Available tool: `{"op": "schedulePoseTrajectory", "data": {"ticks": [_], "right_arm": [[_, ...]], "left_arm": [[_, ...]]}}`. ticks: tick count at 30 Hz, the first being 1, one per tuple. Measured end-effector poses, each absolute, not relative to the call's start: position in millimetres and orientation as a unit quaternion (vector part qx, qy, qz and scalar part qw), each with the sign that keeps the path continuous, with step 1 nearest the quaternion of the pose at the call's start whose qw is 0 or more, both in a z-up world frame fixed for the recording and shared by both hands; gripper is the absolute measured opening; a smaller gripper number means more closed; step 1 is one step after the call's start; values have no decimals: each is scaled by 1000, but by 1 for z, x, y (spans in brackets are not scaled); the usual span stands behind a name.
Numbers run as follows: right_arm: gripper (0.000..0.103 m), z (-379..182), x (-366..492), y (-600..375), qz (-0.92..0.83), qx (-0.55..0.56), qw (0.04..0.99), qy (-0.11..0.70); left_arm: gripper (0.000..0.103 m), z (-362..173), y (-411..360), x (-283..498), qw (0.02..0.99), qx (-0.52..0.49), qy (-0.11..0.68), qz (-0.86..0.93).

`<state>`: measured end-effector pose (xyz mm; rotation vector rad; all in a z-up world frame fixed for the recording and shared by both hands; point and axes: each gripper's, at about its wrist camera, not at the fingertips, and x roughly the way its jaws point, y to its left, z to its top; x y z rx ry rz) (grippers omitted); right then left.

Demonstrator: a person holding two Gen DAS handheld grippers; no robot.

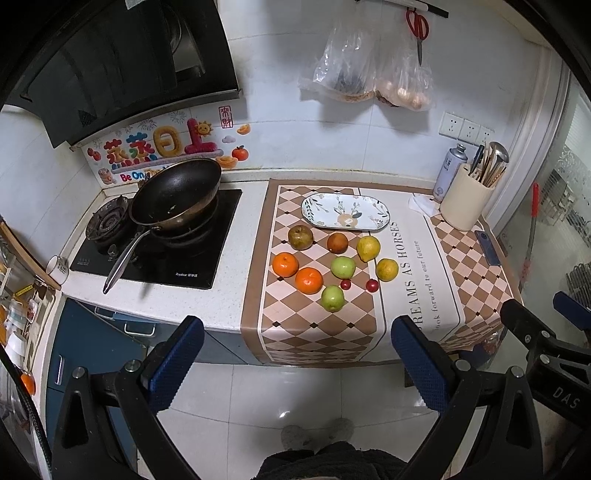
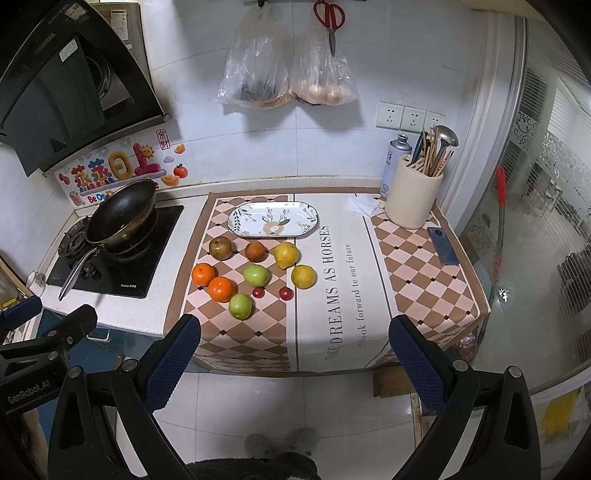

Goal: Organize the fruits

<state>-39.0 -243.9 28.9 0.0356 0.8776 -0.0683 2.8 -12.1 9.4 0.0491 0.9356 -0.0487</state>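
Note:
Several fruits lie on the checked mat [image 1: 317, 328]: two oranges [image 1: 285, 264] [image 2: 221, 289], two green apples [image 1: 332, 298] [image 2: 240, 306], two yellow fruits [image 1: 368, 248] [image 2: 303, 276], two brownish fruits [image 1: 300, 237] [image 2: 220, 247] and two small red ones [image 1: 372, 285] [image 2: 286, 293]. An empty oval patterned plate [image 1: 345, 212] [image 2: 273, 218] sits behind them. My left gripper [image 1: 297, 358] is open and empty, held back above the floor in front of the counter. My right gripper [image 2: 295, 354] is likewise open and empty, to the right of the left one.
A black wok [image 1: 177, 192] sits on the stove [image 1: 159, 258] at the left. A cream utensil holder [image 2: 413, 195], a spray can [image 2: 395, 162] and a phone [image 2: 443, 245] stand at the right. Bags [image 2: 284, 62] and scissors [image 2: 328, 18] hang on the wall.

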Motion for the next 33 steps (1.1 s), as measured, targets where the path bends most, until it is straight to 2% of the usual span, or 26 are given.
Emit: {"op": "schedulePoseTrajectory", "data": {"ticks": [33], "right_arm": [[103,32,-34,-245,-32,19,906,421]], "left_arm": [[103,8,-18,6,892,18,450,-26]]}}
